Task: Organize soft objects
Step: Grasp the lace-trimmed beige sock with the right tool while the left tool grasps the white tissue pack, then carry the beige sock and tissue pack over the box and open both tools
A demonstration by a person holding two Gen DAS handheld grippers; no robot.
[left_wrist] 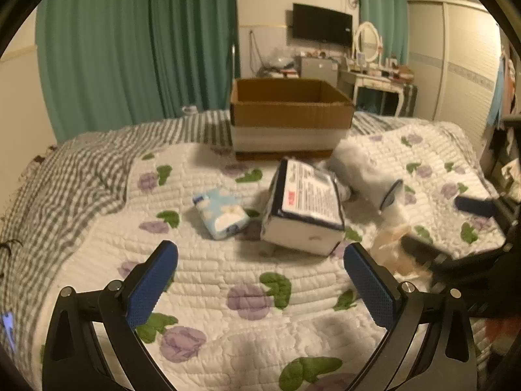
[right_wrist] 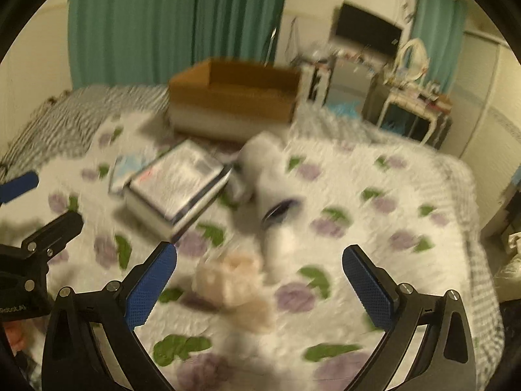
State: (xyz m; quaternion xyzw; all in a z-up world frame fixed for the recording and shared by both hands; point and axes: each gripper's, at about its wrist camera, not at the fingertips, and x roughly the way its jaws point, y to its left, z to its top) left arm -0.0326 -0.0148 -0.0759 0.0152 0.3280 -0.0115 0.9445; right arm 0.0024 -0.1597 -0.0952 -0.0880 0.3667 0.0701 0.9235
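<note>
On the flowered quilt (left_wrist: 228,267) lie a light blue tissue pack (left_wrist: 221,216), a large white package with a dark-edged label (left_wrist: 304,208), a white fluffy plush with a dark ring (left_wrist: 368,176) and a small beige plush (left_wrist: 390,247). An open cardboard box (left_wrist: 289,114) stands behind them. My left gripper (left_wrist: 260,280) is open and empty, hovering in front of the package. My right gripper (right_wrist: 259,280) is open and empty, just above the beige plush (right_wrist: 234,283); the right wrist view is blurred. The white plush (right_wrist: 270,169), package (right_wrist: 176,185) and box (right_wrist: 234,97) show there too.
A grey striped blanket (left_wrist: 81,169) covers the bed's left and far side. Green curtains (left_wrist: 136,42), a wall TV (left_wrist: 322,24) and a dressing table with mirror (left_wrist: 371,75) stand beyond the bed. A wardrobe (left_wrist: 456,62) is at the right.
</note>
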